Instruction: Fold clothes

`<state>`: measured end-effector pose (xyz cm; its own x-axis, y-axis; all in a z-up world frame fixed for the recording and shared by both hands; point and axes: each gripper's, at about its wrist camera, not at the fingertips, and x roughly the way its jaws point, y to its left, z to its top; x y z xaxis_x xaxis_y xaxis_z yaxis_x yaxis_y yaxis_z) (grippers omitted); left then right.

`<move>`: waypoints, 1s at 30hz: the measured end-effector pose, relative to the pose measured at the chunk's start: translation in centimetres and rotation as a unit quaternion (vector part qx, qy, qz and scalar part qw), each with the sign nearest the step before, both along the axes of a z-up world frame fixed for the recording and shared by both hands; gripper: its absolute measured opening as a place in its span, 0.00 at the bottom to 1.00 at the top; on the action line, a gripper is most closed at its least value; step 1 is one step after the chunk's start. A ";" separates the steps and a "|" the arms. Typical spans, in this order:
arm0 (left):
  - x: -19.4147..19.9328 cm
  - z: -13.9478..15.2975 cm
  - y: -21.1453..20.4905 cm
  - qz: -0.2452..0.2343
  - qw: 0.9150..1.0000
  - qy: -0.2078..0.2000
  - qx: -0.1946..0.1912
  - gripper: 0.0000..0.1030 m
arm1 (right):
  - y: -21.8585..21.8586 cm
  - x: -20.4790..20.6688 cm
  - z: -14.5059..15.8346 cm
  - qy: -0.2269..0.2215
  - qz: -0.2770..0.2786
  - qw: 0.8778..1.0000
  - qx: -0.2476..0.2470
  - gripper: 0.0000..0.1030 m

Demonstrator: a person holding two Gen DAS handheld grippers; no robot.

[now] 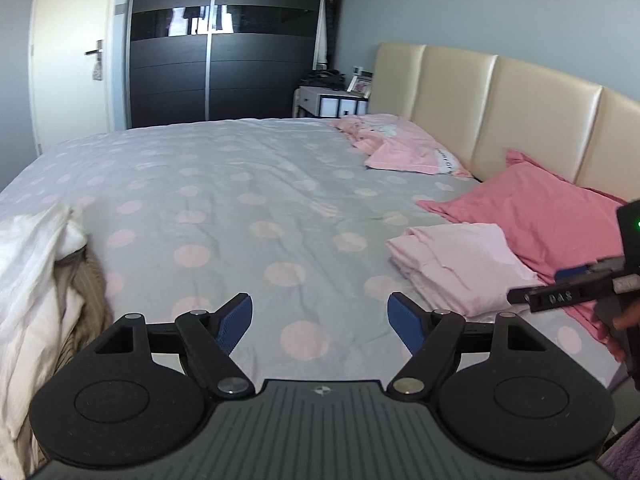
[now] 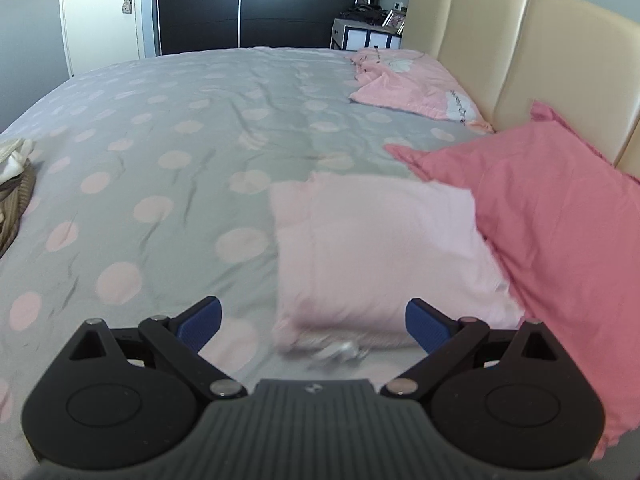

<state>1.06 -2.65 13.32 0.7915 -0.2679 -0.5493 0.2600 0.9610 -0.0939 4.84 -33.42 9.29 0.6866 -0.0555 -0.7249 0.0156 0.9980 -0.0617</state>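
Left gripper at lower centre of its view, blue pads spread wide, nothing between them, only polka-dot duvet beneath. Folded pale pink garment lying right of centre, ahead and to the right of the pads, apart from them, its far edge against a darker pink pillow. Right gripper likewise wide open and empty, hanging over the near edge of the same folded garment, blurred, filling mid-frame. Heap of white and beige laundry at left edge.
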 end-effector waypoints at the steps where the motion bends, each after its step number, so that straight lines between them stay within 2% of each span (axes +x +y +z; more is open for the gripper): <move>1: -0.5 -0.3 0.4 0.008 1.000 -0.002 0.002 0.72 | 0.5 -0.7 -0.3 0.003 -0.003 1.000 0.006 0.96; 4: -1.9 -1.3 1.1 0.026 1.000 -0.008 0.010 0.72 | 2.0 -3.2 -1.5 0.005 -0.016 0.999 0.032 0.96; 7: -3.3 -2.5 2.1 0.044 0.999 -0.001 -0.006 0.72 | 3.2 -5.3 -2.9 0.007 -0.020 0.999 0.046 0.96; 10: -4.3 -4.3 2.9 0.077 0.997 0.015 -0.013 0.72 | 4.8 -7.3 -4.4 0.007 -0.020 0.999 0.034 0.96; 13: -4.9 -6.3 3.5 0.092 0.995 0.033 -0.002 0.72 | 5.9 -8.5 -5.5 0.012 -0.021 0.999 0.049 0.96; 15: -5.1 -7.3 3.6 0.108 0.993 0.051 0.002 0.72 | 6.8 -9.2 -5.9 0.006 -0.018 0.998 0.052 0.96; 17: -5.5 -8.3 3.7 0.114 0.992 0.049 -0.001 0.72 | 8.0 -9.8 -6.2 -0.008 -0.012 0.999 0.044 0.96; 24: -5.3 -10.2 3.6 0.131 0.990 0.045 0.030 0.72 | 10.9 -9.7 -7.1 -0.026 0.030 0.999 0.017 0.96; 30: -3.8 -11.6 4.0 0.148 0.987 0.059 0.033 0.72 | 12.1 -8.4 -7.5 -0.031 0.043 0.998 0.022 0.96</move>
<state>-2.77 1.35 1.68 0.7595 0.0044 -0.6505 -0.0412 0.9983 -0.0413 -3.57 -21.29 1.74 0.7317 0.0364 -0.6807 -0.0671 0.9976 -0.0188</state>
